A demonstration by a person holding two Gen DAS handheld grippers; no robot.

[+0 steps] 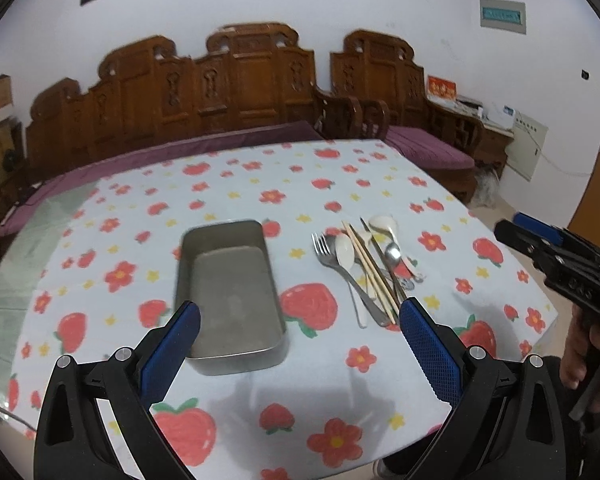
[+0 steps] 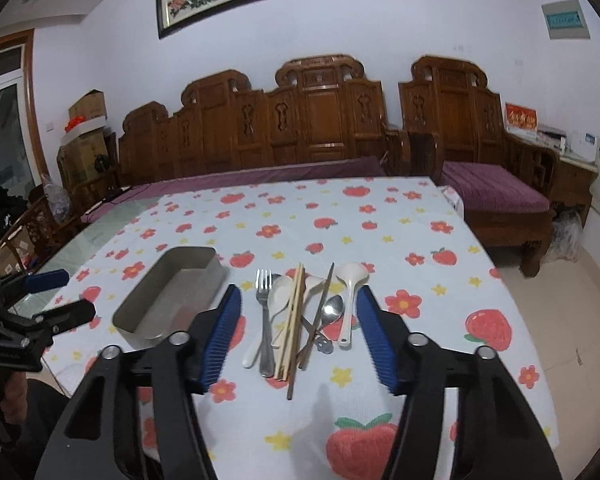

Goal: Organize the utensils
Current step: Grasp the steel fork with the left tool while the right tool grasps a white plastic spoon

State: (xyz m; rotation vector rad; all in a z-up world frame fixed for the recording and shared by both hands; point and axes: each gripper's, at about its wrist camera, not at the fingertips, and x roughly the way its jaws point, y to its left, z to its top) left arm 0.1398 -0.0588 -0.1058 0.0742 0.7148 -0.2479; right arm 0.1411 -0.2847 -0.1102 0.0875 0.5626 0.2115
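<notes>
We hold the left gripper [image 1: 300, 320] wide apart and empty above the near end of the tin [image 1: 230, 292], which sits empty on the cloth [image 1: 380, 392]. Our right gripper [image 2: 299, 334] holds nothing either, its blue pads [image 2: 380, 344] spread around the pile but clear of it. The fork [image 2: 264, 312], spoons [image 2: 350, 292] and chopsticks [image 2: 292, 328] lie heaped just right of the tin.

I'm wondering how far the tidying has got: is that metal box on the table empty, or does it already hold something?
Empty. The metal box shows only its bare grey floor in both views; the utensils lie piled on the tablecloth beside it.
</notes>
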